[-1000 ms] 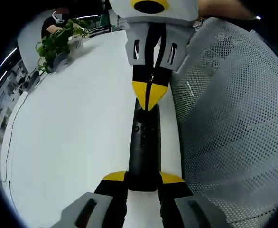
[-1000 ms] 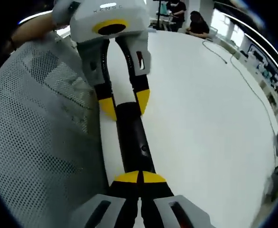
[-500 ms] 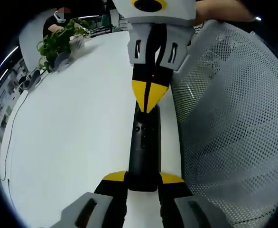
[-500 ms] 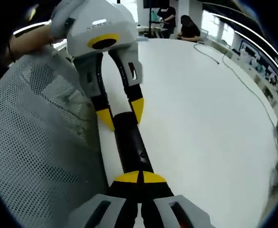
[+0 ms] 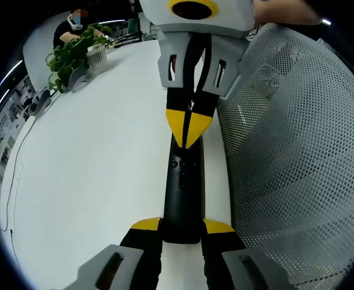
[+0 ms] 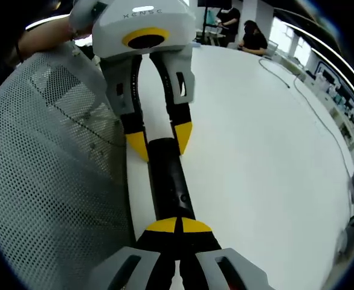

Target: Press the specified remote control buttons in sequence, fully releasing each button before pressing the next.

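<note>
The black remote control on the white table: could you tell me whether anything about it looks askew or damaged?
Nothing stands out. The slim black remote control lies flat on the white table, left gripper clamping one end, right gripper's shut tips at the other, beside a grey mesh basket.

Looked like open-plan office or lab – long white table [image 5: 92,175], potted plant [image 5: 74,54], mesh chair back [image 5: 292,151], cable [image 6: 310,103] across tabletop, seated people [image 6: 249,36] at far end.
</note>
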A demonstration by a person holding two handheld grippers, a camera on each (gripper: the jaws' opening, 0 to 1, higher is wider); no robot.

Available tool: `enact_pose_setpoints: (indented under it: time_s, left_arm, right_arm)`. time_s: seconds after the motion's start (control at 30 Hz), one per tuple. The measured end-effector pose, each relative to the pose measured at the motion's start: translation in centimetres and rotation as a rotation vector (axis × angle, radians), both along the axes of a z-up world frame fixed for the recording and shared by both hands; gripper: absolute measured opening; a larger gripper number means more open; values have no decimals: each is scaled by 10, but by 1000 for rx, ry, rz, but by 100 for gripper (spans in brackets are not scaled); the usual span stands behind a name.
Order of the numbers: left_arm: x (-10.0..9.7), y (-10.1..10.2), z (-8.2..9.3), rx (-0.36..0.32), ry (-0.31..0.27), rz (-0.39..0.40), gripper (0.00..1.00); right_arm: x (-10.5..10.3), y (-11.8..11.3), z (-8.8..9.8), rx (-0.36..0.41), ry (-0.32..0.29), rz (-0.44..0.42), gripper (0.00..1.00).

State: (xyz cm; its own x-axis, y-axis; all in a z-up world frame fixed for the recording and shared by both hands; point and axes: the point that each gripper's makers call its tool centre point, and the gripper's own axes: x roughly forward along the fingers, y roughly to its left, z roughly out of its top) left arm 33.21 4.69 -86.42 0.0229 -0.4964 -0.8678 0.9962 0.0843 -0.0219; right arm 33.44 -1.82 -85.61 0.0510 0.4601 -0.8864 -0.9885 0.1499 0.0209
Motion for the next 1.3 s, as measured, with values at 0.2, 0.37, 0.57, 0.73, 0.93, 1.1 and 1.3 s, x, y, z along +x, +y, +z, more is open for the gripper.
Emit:
enact_pose_setpoints:
  time_s: [0.2, 0.37, 0.57, 0.73, 0.93, 1.1, 1.3]
  left_arm:
    - [0, 0, 0, -2, -1, 3, 25]
    - [0, 0, 0, -2, 0, 5, 25]
    - [0, 0, 0, -4, 3, 7, 25]
    - [0, 0, 0, -5, 3, 7, 25]
    - [0, 0, 0, -3, 7, 5, 25]
    - [0, 0, 1, -13, 8, 15, 25]
    - [0, 0, 1, -19, 17, 29, 25]
  right_arm:
    - [-1, 0, 2, 16, -8, 25, 0]
    - [3, 10, 12, 79, -17, 21, 0]
    - [-2, 11, 1, 24, 4, 94, 0]
    - [-1, 11, 0, 8, -31, 164, 0]
    - [-1, 11, 0, -4, -37, 179, 0]
    - [0, 10, 2, 30, 8, 147, 0]
    - [0, 9, 2, 22, -19, 165, 3]
